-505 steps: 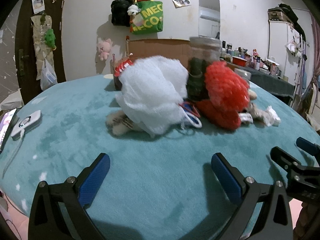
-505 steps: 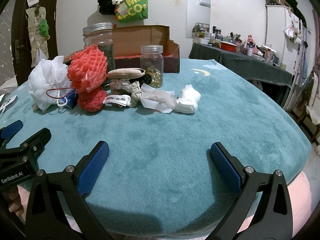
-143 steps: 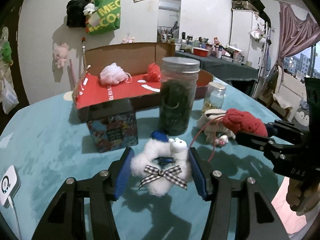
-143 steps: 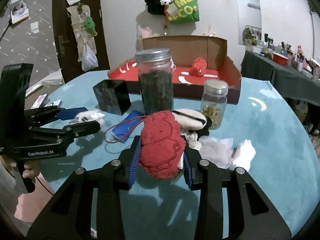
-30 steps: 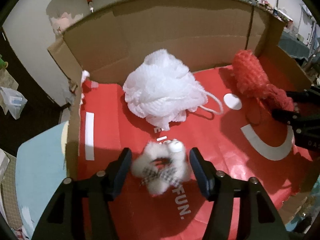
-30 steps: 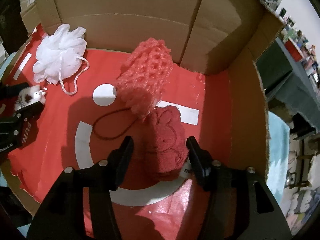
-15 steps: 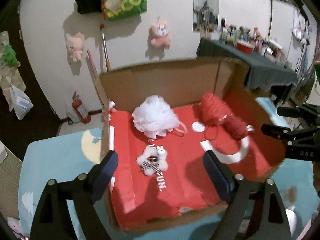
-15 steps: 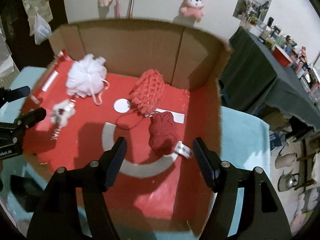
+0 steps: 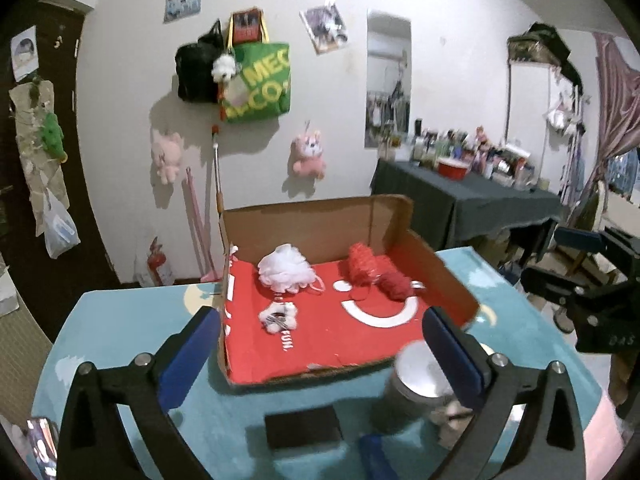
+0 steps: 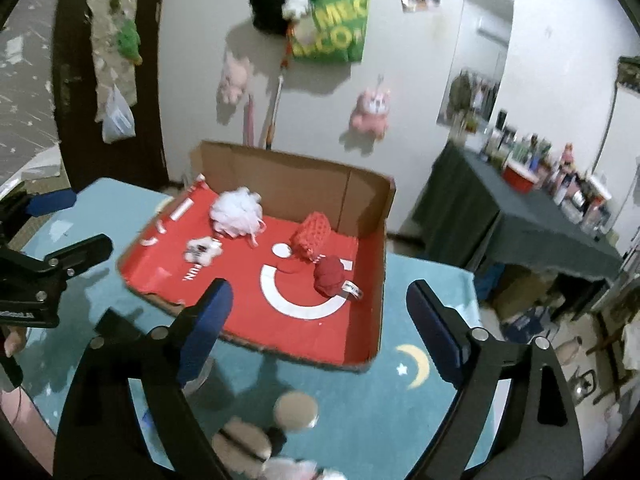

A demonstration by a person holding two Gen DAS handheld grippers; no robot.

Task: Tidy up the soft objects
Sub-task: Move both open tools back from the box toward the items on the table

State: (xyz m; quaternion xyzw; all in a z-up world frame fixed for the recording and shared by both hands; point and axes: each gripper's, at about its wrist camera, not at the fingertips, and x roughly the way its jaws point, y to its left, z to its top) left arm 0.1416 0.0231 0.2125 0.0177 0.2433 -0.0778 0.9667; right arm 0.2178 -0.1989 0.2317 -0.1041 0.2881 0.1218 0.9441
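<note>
Since a second ago, both grippers are out of the cardboard box [image 9: 436, 276] and up, and the fluffy white toy [image 9: 279, 317] and red knit piece [image 10: 330, 273] they carried now lie on its red floor. We see the left gripper [image 9: 326, 354] with jaws opening wide, nothing between them; the right gripper [image 10: 318, 322] likewise opening, empty.

In the box: white bath pouf [image 10: 237, 211] near the back wall, red mesh sponge [image 10: 312, 237] beside the knit piece, the toy near the front left. All four sit apart from the walls.

Still on the teal table [image 9: 120, 332], nearest us: a metal-lidded jar [image 9: 420, 384], a dark block [image 9: 303, 432], and pale soft bits at the right view's lower edge [image 10: 288, 470], too blurred to name.

Step in hand, as we judge it: return for the remaining soft things. Best done by dropping low behind the jars, approaching each soft piece from the open side, closing gently on its bulk, not on loose cords, and lifting clear of the box's front lip.
</note>
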